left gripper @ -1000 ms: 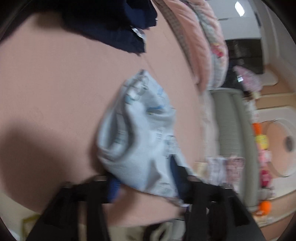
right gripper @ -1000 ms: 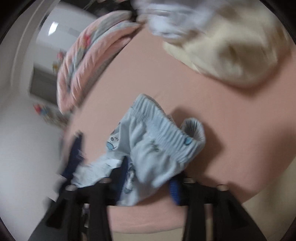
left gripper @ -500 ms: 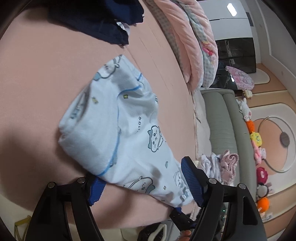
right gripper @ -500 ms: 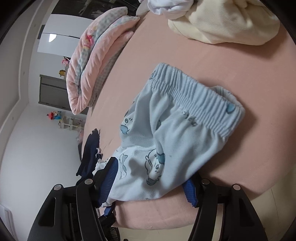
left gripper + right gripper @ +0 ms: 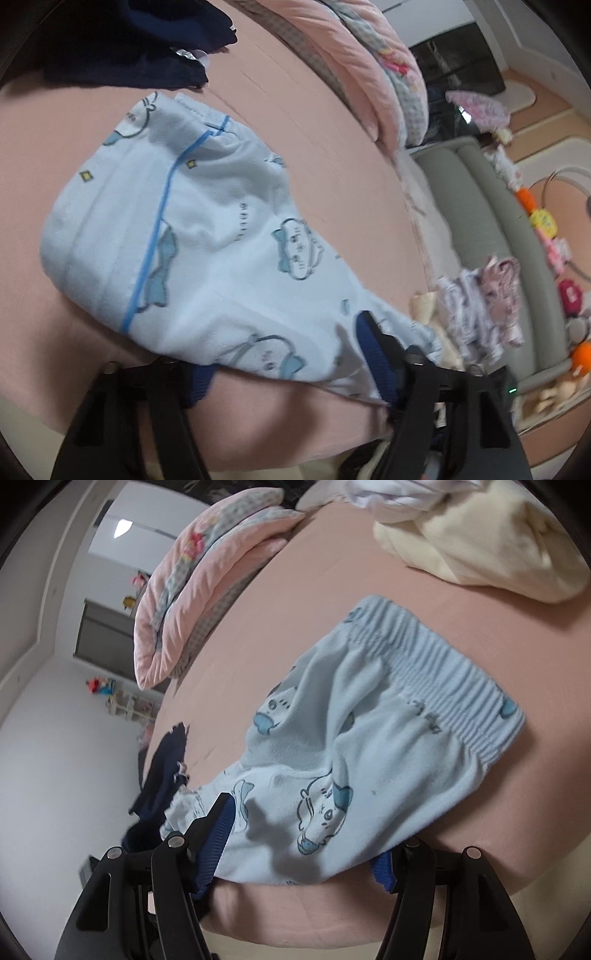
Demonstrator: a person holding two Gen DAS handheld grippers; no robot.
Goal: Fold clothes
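Light blue printed pants (image 5: 207,236) on the pink bed (image 5: 332,147) — a gripper at each end

Left gripper (image 5: 284,373) closing, right gripper (image 5: 306,845) apart; the pants' near edge lies between both pairs of jaws — neither visibly clamped.

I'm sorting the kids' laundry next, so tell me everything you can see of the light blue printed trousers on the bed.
The light blue trousers look like soft fleecy knit, printed with small cartoon animals, with a ribbed elastic waistband and a blue line along one leg. They lie folded over and rumpled on the pink bed sheet, near its front edge. Both grippers straddle the near hem: the left gripper is closing over it, the right gripper stands open.
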